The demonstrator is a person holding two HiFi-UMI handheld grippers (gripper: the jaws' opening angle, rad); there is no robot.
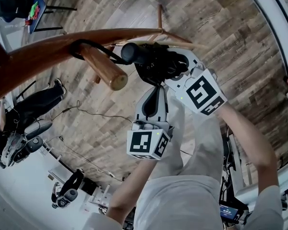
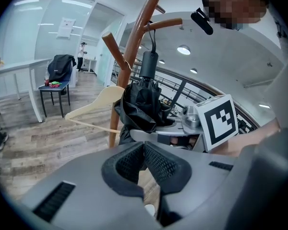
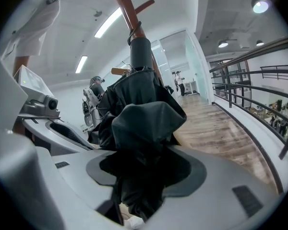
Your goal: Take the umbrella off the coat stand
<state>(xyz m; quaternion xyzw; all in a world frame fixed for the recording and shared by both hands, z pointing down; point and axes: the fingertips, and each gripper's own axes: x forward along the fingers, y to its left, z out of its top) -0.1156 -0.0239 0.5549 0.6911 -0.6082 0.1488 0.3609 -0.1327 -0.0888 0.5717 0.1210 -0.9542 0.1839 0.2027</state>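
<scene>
A black folded umbrella (image 1: 156,61) hangs by its wrist strap (image 1: 84,46) from a peg (image 1: 105,71) of the brown wooden coat stand (image 1: 48,49). My right gripper (image 1: 165,66) is shut on the umbrella's bunched cloth (image 3: 139,123), which fills the space between its jaws (image 3: 141,169). The umbrella's handle (image 3: 140,51) points up at the peg, with the strap looped over it. My left gripper (image 1: 155,92) sits just below the umbrella (image 2: 144,104), shut with nothing between its pads (image 2: 144,147).
A cream clothes hanger (image 2: 93,107) hangs on the stand (image 2: 134,47). A railing (image 3: 259,80) runs along the right. A table and a chair with a dark bag (image 2: 57,71) stand far left. A person in dark trousers (image 1: 29,107) stands at the left.
</scene>
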